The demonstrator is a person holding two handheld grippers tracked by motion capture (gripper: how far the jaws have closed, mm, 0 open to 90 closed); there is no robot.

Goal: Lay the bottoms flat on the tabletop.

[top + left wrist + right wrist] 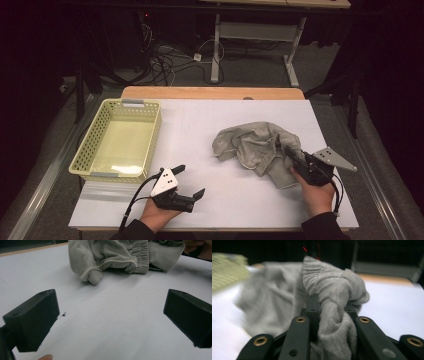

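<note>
High view gave me the white table (210,200) first, with the pale yellow basket (85,150) standing at its left side. Right of centre lay the grey garment (255,145), crumpled in a heap and well apart from the basket. My right gripper (292,157) had its jaws clamped on a bunched fold at the heap's near right edge; in the right gripper view the cloth (332,315) was pinched between the black jaws. My left gripper (192,181) rested near the table's front edge, jaws spread wide with nothing between them, the garment (110,257) lying beyond them.
</note>
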